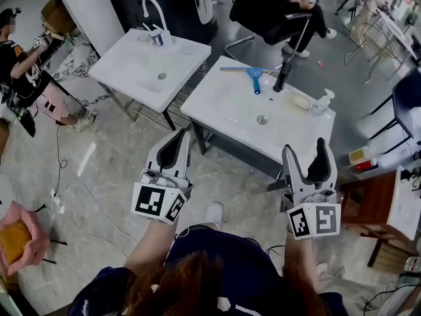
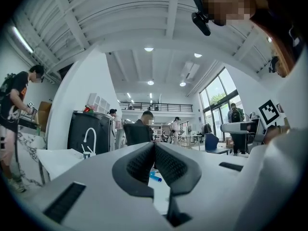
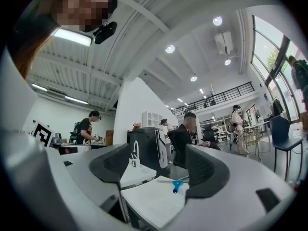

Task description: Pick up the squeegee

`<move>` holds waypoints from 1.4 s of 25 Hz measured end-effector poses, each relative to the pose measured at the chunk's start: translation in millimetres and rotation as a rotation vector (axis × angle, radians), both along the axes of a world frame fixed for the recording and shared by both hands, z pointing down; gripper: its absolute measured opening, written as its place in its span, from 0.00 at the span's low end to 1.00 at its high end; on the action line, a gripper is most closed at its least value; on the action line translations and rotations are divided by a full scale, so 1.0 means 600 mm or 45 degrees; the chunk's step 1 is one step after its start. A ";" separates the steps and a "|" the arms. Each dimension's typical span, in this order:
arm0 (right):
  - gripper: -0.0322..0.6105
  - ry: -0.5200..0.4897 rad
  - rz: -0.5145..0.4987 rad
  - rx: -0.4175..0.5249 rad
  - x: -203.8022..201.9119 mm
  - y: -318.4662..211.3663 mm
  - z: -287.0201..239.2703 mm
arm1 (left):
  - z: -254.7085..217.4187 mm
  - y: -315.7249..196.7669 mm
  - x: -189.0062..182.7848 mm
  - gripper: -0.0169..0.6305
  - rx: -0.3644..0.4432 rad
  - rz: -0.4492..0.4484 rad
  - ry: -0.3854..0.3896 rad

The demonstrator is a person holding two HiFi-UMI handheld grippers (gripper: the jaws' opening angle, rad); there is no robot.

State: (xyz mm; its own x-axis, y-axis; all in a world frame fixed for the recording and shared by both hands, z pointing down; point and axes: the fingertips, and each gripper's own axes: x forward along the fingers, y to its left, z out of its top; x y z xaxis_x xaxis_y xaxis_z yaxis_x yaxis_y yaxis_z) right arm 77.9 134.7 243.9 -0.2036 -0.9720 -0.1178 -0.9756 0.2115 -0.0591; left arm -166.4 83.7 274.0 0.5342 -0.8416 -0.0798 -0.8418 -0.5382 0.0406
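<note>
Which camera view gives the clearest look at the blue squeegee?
The head view: the squeegee lies whole, seen from above, at the far edge of the white sink top. The right gripper view shows it small and low between the open jaws. The left gripper view shows only a blue sliver behind the shut jaws.

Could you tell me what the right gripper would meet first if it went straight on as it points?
The right gripper would probably meet the white sink top first. The blue squeegee lies farther back on it, in line with the open jaws. Depth is uncertain.
</note>
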 end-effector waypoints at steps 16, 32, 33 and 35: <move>0.62 0.003 0.040 -0.065 0.004 -0.220 0.036 | 0.038 -0.230 0.008 0.06 -0.057 0.045 -0.013; 0.62 0.049 -0.200 -0.091 0.156 -0.535 0.063 | 0.046 -0.487 0.163 0.06 -0.061 -0.193 0.001; 0.62 0.051 -0.213 -0.095 0.165 -0.548 0.066 | 0.051 -0.497 0.175 0.06 -0.071 -0.200 0.000; 0.62 0.054 -0.234 -0.111 0.177 -0.566 0.077 | 0.063 -0.511 0.196 0.06 -0.095 -0.207 -0.011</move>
State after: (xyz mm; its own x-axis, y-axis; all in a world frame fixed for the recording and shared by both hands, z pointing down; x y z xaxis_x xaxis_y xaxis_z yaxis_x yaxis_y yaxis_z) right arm 184.3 -205.2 290.3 -0.3814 -0.9241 -0.0223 -0.9231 0.3821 -0.0448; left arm -48.6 -222.9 311.9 0.3910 -0.9203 -0.0102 -0.9180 -0.3907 0.0680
